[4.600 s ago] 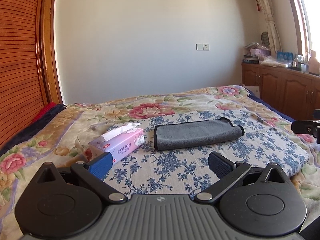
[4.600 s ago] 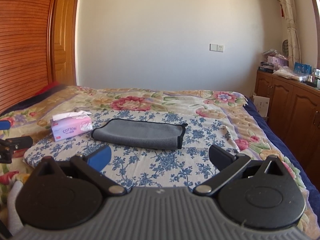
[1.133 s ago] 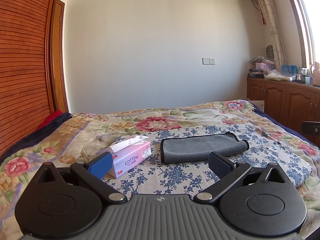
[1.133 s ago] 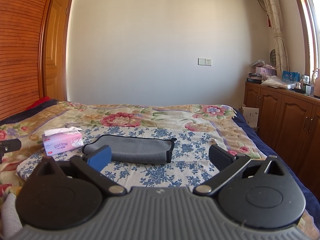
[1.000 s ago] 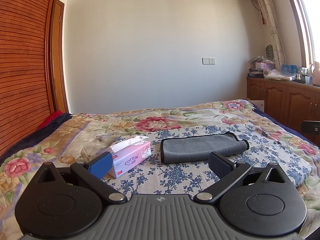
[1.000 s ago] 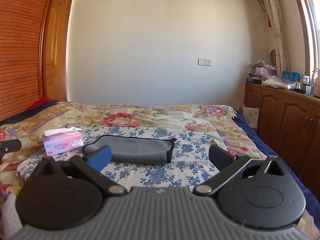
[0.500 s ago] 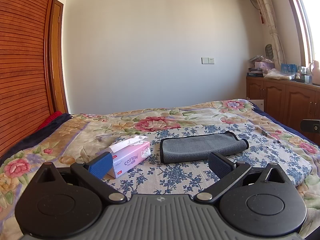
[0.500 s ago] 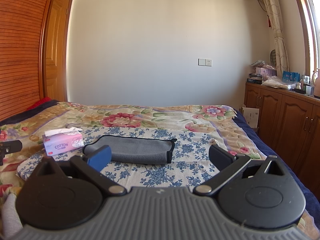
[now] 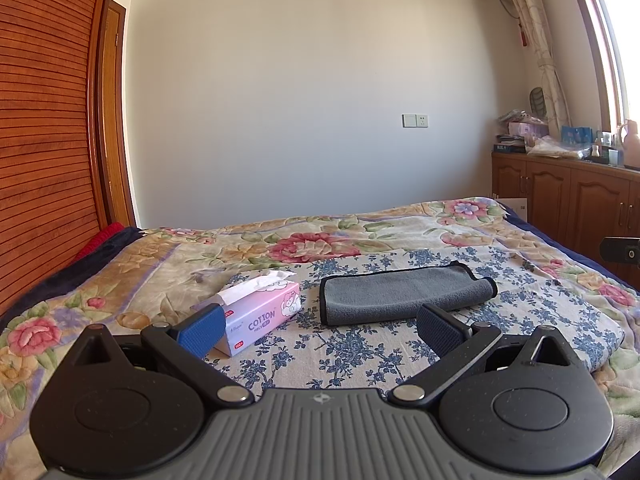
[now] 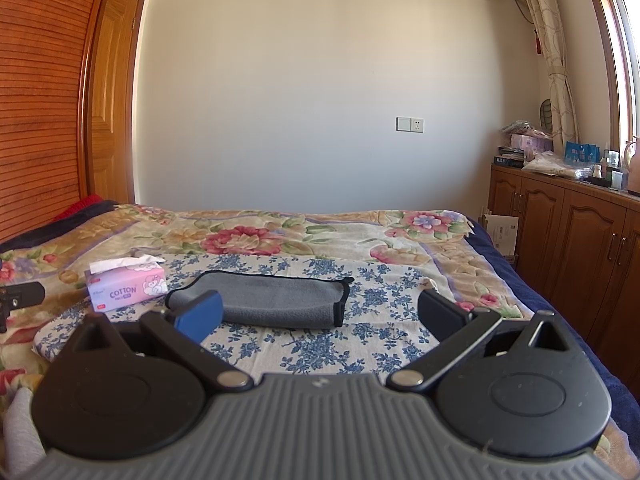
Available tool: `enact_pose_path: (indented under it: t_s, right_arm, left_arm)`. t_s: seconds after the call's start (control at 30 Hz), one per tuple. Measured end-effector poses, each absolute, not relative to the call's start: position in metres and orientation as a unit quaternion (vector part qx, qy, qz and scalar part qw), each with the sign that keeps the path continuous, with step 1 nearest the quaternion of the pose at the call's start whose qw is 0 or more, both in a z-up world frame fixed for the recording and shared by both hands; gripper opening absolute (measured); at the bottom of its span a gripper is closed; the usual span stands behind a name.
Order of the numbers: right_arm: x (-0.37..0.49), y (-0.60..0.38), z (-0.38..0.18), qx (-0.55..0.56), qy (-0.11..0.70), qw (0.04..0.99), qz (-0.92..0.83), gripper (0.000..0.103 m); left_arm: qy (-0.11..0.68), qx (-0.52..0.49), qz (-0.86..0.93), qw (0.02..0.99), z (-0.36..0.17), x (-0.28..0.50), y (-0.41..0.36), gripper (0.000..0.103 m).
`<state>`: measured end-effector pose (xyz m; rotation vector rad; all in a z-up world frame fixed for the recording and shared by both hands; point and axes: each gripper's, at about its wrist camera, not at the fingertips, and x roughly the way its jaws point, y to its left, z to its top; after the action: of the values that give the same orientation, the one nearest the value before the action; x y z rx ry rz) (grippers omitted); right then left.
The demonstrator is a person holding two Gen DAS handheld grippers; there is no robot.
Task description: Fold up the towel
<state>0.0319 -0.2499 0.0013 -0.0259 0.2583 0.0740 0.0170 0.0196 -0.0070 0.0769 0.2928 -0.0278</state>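
One folded grey towel point(image 9: 404, 294) lies on the bed point(image 9: 360, 348), one tissue box point(image 9: 260, 312) at its 9 o'clock. Left tool point(image 9: 320, 330) and right tool point(image 10: 320, 316): fingers apart, holding nothing.

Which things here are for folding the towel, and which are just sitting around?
For the job: grey towel, left tool, right tool, both open and empty.

Just lying about: pink tissue box, cabinet with clutter on top.
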Motion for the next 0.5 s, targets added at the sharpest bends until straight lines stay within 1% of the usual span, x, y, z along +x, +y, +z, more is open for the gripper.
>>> enact_pose_path:
  t_s: [0.5]
  right_arm:
    - [0.0315, -0.2504, 0.0014, -0.013, 0.129, 0.991, 0.037, 0.103]
  left_arm:
    - [0.145, 0.039, -0.014, 0.989, -0.0072, 0.0162, 0.0177, 0.103]
